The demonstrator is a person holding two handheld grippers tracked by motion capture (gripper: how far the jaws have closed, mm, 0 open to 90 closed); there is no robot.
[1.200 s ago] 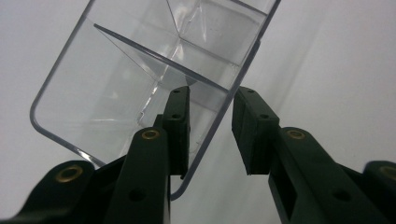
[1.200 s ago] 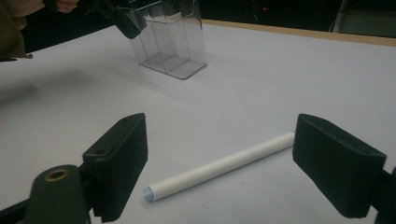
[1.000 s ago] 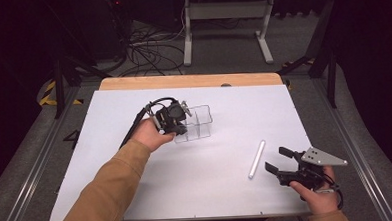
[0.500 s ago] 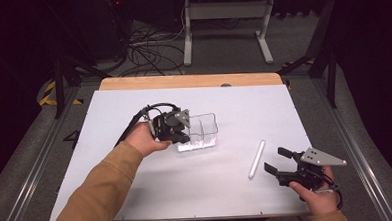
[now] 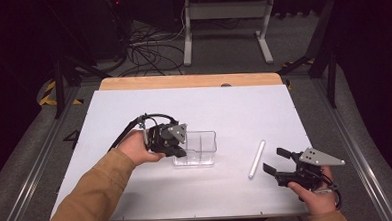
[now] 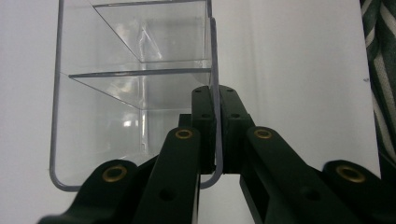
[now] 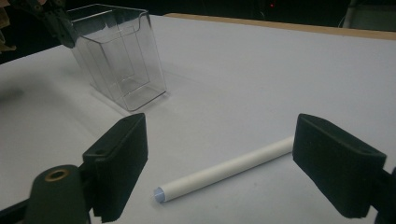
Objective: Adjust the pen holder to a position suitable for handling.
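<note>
No readable text, labels, brands or numbers in any view. Only sign-like marking: yellow-black hazard tape (image 5: pixel 47 93) on the floor, left of the table (image 5: pixel 133 100). The clear bin (image 5: pixel 201 146), white tube (image 5: pixel 256 159) and both grippers carry no markings that can be made out.
</note>
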